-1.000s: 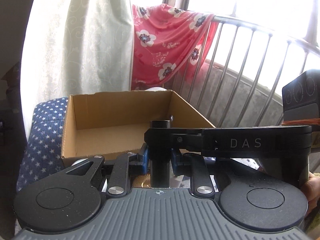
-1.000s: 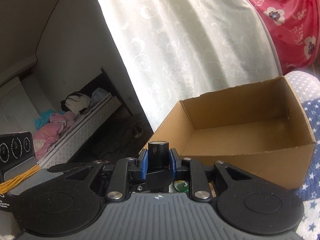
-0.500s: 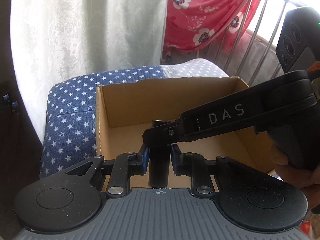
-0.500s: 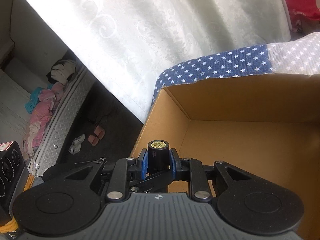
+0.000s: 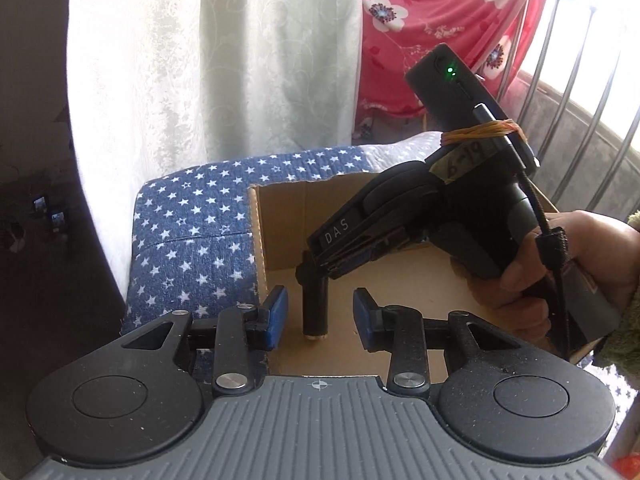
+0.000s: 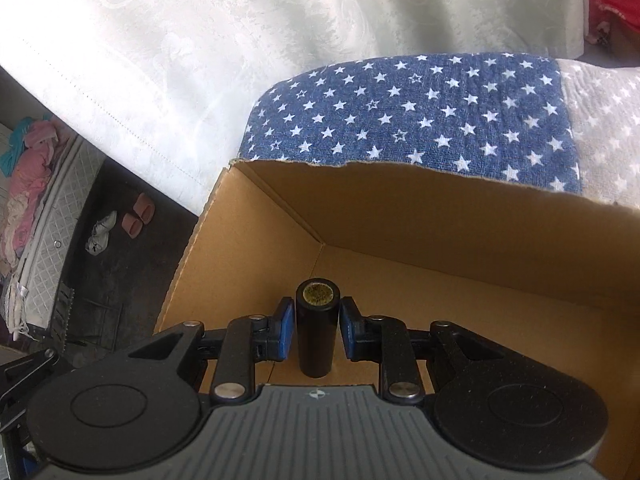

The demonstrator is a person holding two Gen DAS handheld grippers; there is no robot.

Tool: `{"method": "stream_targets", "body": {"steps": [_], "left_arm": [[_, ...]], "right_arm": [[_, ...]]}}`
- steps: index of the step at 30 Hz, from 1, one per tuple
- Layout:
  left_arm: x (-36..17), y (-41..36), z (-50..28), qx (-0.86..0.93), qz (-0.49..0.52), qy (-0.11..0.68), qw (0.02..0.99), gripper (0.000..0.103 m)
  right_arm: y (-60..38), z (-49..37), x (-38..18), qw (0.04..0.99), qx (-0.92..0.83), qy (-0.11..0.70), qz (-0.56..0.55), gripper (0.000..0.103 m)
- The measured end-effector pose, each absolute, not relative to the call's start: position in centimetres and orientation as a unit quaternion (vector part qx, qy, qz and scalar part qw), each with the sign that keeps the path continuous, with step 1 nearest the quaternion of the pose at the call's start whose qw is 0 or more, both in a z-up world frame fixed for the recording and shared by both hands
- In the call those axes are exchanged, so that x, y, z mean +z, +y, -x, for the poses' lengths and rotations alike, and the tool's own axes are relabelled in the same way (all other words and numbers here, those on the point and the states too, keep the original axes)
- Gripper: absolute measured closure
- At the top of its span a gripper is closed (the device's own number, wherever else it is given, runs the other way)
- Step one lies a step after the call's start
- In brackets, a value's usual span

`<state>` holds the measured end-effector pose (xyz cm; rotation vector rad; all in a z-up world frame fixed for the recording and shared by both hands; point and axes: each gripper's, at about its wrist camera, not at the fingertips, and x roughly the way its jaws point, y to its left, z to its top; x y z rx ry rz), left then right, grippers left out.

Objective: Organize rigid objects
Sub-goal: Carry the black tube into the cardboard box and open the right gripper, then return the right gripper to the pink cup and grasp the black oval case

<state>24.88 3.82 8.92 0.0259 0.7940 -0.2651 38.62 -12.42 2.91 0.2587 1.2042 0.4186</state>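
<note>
An open brown cardboard box [image 5: 280,248] sits on a blue cloth with white stars [image 5: 192,240]. Everything here is told from that box.

A short black tube with a dull gold cap on its end [image 6: 317,332] is down inside the box, close to the box's left wall. In the right wrist view it sits between the two blue pads of the right gripper [image 6: 316,330]. The right gripper's jaws are opening. The blue pads are just beside the tube, one on each side, and a thin gap shows on each side, so the tube is let go. The gold cap points up at the camera.

In the left wrist view the same black tube [image 5: 315,306] stands upright in the box, with its pale end near the box floor. The right gripper [image 5: 320,276] comes down over it from the right, and a person's hand [image 5: 568,264] holds that gripper's handle over the right part of the box. A green fuzzy sleeve [image 5: 624,320] shows at the wrist.

The left gripper [image 5: 320,316] is over the near edge of the box. Its jaws are opening too. Its blue pads [image 5: 276,316] stand well apart from the tube, one on each side, and hold nothing.

Behind the box hangs a white curtain with a swirl pattern [image 5: 240,60]. To the right of it hangs a red cloth with white flowers [image 5: 432,20].
</note>
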Motion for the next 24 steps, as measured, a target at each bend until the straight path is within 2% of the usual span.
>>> {"method": "stream_targets", "body": {"steps": [1, 2, 3, 9, 17, 21, 24], "left_arm": [[9.1, 3.8, -24.7, -0.128, -0.012, 0.382, 0.915, 0.067], [9.3, 3.9, -24.4, -0.129, -0.011, 0.377, 0.917, 0.067], [9.5, 3.9, -24.1, -0.131, -0.009, 0.373, 0.919, 0.066], [11.3, 3.8, -20.7, -0.145, -0.005, 0.330, 0.933, 0.061], [12.3, 4.3, -14.0, -0.184, 0.009, 0.289, 0.939, 0.058], [10.9, 3.6, -11.3, -0.210, 0.010, 0.286, 0.935, 0.058], [8.9, 2.3, -9.5, -0.234, 0.009, 0.293, 0.927, 0.058]], "right_arm": [[-12.7, -39.0, 3.0, 0.798, 0.185, 0.560, -0.123, 0.053], [-13.0, -38.8, 3.3, 0.802, 0.183, 0.553, -0.129, 0.039], [-13.3, -38.5, 3.6, 0.805, 0.184, 0.548, -0.132, 0.037], [-17.2, -34.0, 8.0, 0.823, 0.193, 0.506, -0.173, 0.037], [-23.2, -20.2, 14.6, 0.865, 0.229, 0.389, -0.220, 0.037], [-25.1, -13.6, 14.6, 0.883, 0.221, 0.348, -0.225, 0.037], [-25.8, -10.1, 11.7, 0.884, 0.208, 0.345, -0.236, 0.037]]}}
